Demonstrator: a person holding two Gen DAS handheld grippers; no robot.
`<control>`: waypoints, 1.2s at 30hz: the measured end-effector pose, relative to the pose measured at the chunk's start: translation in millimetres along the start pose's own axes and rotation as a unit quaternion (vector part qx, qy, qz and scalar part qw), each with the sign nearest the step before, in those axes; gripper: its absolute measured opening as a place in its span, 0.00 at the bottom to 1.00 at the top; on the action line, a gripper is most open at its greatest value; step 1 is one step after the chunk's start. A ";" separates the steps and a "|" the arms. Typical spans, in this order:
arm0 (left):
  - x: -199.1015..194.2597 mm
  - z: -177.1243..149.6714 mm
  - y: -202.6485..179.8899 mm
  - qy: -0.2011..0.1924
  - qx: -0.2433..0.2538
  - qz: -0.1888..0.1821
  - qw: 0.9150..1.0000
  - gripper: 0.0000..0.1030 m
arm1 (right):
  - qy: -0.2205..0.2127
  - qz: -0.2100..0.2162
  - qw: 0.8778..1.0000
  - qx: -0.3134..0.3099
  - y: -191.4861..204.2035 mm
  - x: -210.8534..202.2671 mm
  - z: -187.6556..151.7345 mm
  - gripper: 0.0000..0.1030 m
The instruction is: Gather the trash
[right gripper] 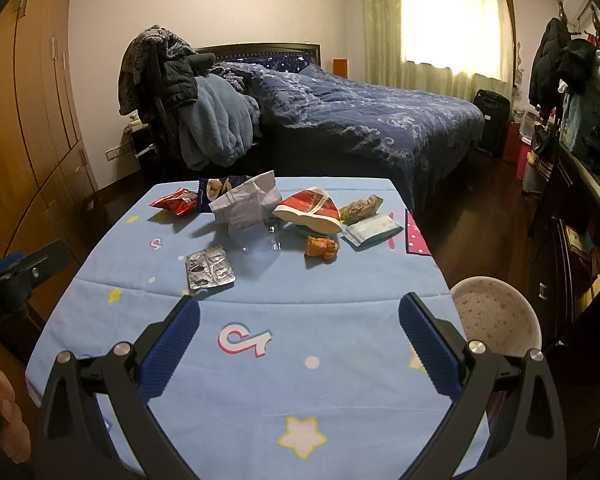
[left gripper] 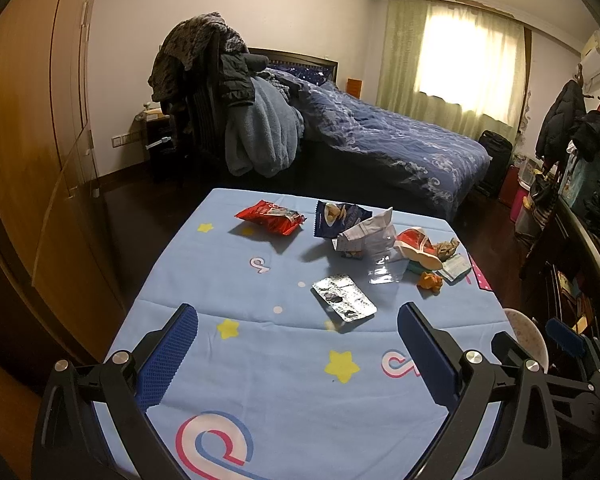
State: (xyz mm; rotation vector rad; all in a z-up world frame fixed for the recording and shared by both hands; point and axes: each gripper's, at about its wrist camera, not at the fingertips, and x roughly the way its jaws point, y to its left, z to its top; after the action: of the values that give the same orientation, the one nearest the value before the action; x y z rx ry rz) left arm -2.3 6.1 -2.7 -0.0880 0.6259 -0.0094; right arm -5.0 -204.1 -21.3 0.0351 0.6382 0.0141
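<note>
Trash lies on the far half of a blue-clothed table (left gripper: 284, 392) (right gripper: 300, 392): a red snack bag (left gripper: 270, 217) (right gripper: 175, 201), a dark blue chip bag (left gripper: 338, 218) (right gripper: 214, 189), a white crumpled bag (left gripper: 366, 236) (right gripper: 248, 202), a silver blister pack (left gripper: 343, 297) (right gripper: 209, 267), a clear plastic piece (left gripper: 386, 270) (right gripper: 262, 245), a red-and-white wrapper (left gripper: 416, 248) (right gripper: 310, 210), an orange scrap (left gripper: 430, 281) (right gripper: 321, 248) and a green-white packet (left gripper: 456, 267) (right gripper: 372, 230). My left gripper (left gripper: 298, 328) is open above the near table, short of the blister pack. My right gripper (right gripper: 300, 316) is open too, empty.
A white bin with pink dots (right gripper: 496, 316) (left gripper: 526, 334) stands at the table's right edge. A bed with a blue quilt (left gripper: 388, 140) lies behind the table. A wooden wardrobe (left gripper: 32, 140) fills the left. A clothes-hung chair (left gripper: 216, 92) and shelves (right gripper: 576, 240) flank the room.
</note>
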 end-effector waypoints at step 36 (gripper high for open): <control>16.4 -5.1 1.8 0.018 -0.003 0.002 1.000 0.97 | 0.014 0.004 1.000 0.008 -5.2 15.9 -2.5 0.97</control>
State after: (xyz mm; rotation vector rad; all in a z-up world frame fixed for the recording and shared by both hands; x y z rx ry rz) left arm 8.0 6.9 -16.6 -0.0921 0.6616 -0.0061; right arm 6.2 -208.9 -33.0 0.0536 0.6659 0.0174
